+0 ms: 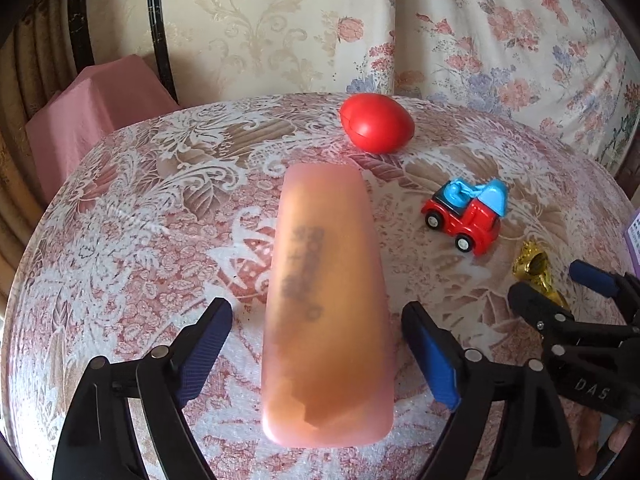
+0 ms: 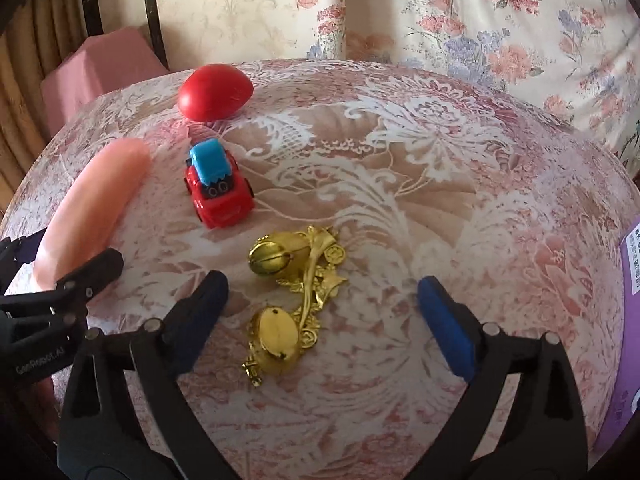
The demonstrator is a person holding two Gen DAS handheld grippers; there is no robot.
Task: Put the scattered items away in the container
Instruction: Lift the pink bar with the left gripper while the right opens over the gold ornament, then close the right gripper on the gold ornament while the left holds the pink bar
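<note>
A round table covered in a pink-and-white lace-patterned cloth [image 2: 400, 160] carries the scattered items. In the left wrist view, the left gripper [image 1: 316, 352] stands with its blue-padded fingers spread wide on either side of a long translucent peach-coloured case [image 1: 326, 304], which lies flat on the cloth with its long axis running away from the camera; neither pad touches it. A dark, blurred marking shows through the case's top face, too indistinct to read. Beyond the far end of the case lies a red egg-shaped toy [image 1: 378, 123], and to the right of the case stands a red toy car with a blue top [image 1: 466, 212], apart from both. In the right wrist view, the right gripper [image 2: 320, 308] is likewise spread wide, its fingers flanking a gold ornament [image 2: 294, 288] made of two rounded bells and leafy metal trim, which rests on the cloth between them without contact. The toy car sits just beyond the ornament, the egg farther back, and the peach case at the left, partly behind the tip of the other gripper. At the right edge of the table, a purple container [image 2: 632, 280] with a printed label is only partly in view. A floral fabric [image 2: 500, 20] hangs behind the table.
</note>
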